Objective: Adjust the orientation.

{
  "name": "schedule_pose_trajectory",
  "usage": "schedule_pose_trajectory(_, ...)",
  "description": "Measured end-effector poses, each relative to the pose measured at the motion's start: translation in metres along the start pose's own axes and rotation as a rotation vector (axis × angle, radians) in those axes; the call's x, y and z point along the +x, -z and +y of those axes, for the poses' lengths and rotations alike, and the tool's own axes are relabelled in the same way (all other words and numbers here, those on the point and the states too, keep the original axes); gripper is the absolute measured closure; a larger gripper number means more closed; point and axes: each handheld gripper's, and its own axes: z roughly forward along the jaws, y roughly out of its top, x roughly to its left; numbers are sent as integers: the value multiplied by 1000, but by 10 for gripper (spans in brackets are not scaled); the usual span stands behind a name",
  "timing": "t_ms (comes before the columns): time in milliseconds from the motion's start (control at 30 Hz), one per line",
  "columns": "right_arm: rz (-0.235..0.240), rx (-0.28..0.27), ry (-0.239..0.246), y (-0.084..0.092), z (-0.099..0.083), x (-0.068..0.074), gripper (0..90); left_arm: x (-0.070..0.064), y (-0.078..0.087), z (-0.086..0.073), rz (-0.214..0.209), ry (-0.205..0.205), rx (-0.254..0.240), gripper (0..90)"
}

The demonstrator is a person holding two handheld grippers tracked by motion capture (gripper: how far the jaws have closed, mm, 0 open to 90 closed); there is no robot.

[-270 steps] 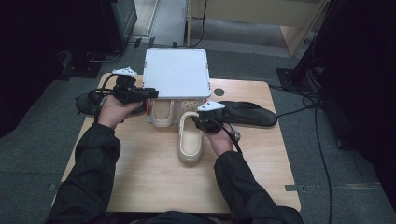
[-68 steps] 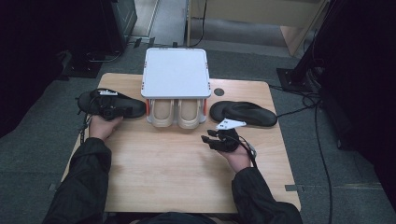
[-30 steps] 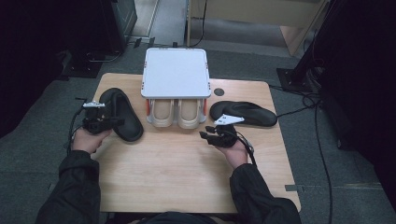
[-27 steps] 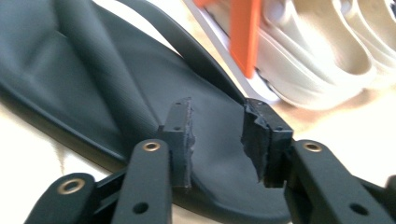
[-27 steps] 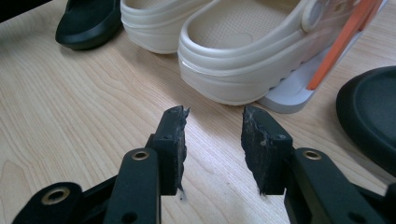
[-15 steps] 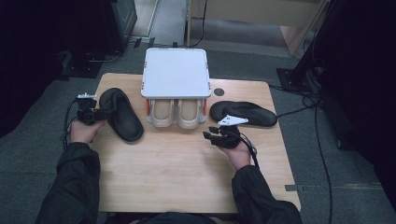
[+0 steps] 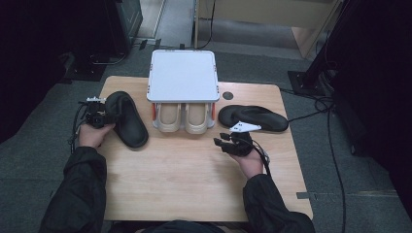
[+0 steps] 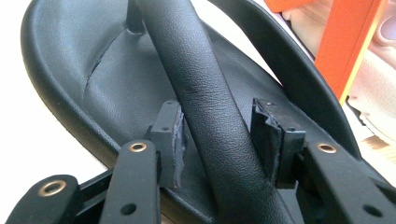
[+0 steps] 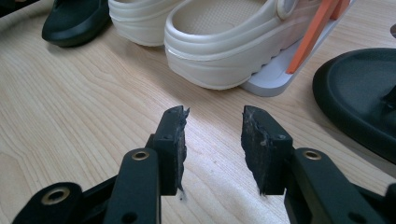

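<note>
On the left side of the counter [image 7: 194, 194], the left gripper [image 7: 99, 116] has its fingers around the strap of a black sandal [image 7: 127, 119], and they have just been closing; the left pad lies against the strap, the right stands slightly clear. The beige clogs [image 7: 183, 118] are already stowed on the white rack [image 7: 183, 75]. Both black sandals, one at right [image 7: 252, 118], likely remain to be placed. That matte, leather-like sandal lies flat. The right gripper [image 7: 228, 143] hovers, fingers spread, holding nothing.
</note>
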Motion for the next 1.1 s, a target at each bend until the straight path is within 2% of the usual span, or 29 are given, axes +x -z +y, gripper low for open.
schedule_pose_trajectory(167,0,0,2,0,0,1,603,-1,1,0,-42,1,23,638)
schedule_pose_trajectory(267,1,2,2,-1,0,1,603,-1,2,0,-54,-6,35,671)
schedule_pose_trajectory(667,1,-9,4,0,1,0,609,-3,8,3,-67,26,20,680)
schedule_pose_trajectory(933,5,-7,5,-1,1,0,609,-4,20,7,-83,42,23,680)
schedule_pose_trajectory(1100,7,-10,5,-2,3,0,611,-8,31,9,-84,47,2,681)
